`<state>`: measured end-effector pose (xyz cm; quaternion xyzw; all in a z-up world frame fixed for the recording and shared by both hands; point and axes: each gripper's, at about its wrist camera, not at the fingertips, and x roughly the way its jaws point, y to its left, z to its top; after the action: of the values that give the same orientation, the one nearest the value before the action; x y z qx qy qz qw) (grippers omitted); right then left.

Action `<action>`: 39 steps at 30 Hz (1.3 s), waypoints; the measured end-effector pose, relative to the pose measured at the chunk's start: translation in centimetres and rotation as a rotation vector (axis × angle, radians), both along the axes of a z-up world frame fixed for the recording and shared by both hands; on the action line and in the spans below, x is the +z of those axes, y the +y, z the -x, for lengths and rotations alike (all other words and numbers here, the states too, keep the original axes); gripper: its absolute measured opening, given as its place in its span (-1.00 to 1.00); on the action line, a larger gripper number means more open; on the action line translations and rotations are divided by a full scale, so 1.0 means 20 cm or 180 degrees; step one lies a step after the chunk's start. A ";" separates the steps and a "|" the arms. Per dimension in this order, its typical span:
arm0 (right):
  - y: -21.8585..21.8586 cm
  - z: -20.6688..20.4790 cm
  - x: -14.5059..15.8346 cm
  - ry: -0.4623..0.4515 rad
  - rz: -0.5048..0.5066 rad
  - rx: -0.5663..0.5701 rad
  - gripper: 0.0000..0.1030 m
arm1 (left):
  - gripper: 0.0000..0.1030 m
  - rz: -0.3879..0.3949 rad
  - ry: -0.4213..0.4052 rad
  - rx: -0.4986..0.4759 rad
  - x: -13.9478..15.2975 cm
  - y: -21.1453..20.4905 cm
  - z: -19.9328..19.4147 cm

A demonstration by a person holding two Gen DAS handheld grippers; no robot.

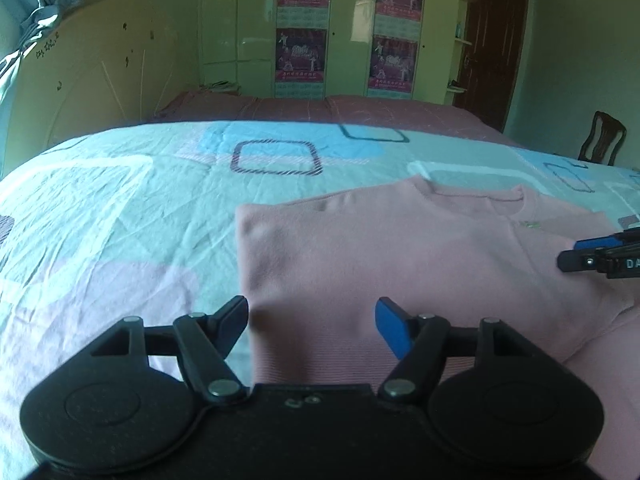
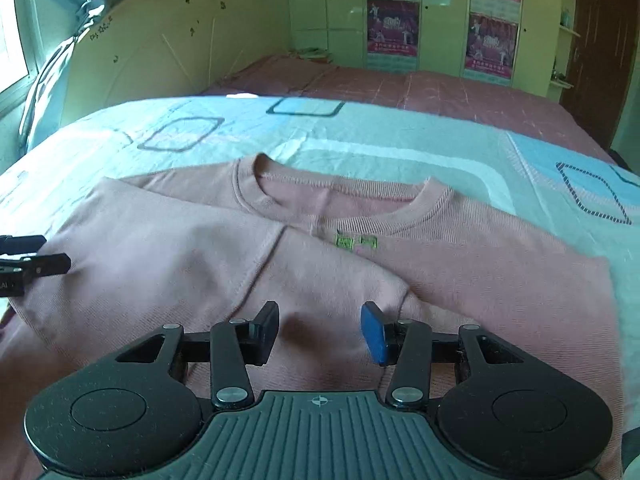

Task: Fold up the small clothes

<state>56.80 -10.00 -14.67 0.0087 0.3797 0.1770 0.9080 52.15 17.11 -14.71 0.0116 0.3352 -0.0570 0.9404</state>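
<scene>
A pink sweater (image 2: 460, 264) lies flat on the bed, collar (image 2: 436, 196) away from me, with a small green emblem (image 2: 356, 242) below it. Its left side is folded in over the body, forming a straight left edge (image 1: 240, 256). My left gripper (image 1: 312, 320) hovers open above that edge near the hem, with nothing between its fingers. My right gripper (image 2: 320, 330) stands open over the middle of the sweater, only flat fabric below its gap. Each gripper shows at the side of the other's view: the right gripper (image 1: 600, 258) and the left gripper (image 2: 36, 264).
The light blue patterned sheet (image 1: 120, 208) spreads to the left and beyond the sweater. A maroon cover (image 1: 360, 110) lies farther back. A cream headboard (image 1: 100, 68), wardrobe doors with posters (image 1: 302, 56), a dark door (image 1: 494, 44) and a wooden chair (image 1: 602, 138) surround the bed.
</scene>
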 end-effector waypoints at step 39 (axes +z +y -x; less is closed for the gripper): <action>-0.24 0.31 -0.04 0.0196 0.0100 -0.0467 -0.24 | 0.35 -0.0380 0.0293 -0.0088 -0.09 -0.15 0.14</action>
<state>50.57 -14.76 -15.47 0.0276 0.4084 0.1037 0.9065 49.37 14.08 -16.46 0.0697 0.3807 -0.0503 0.9207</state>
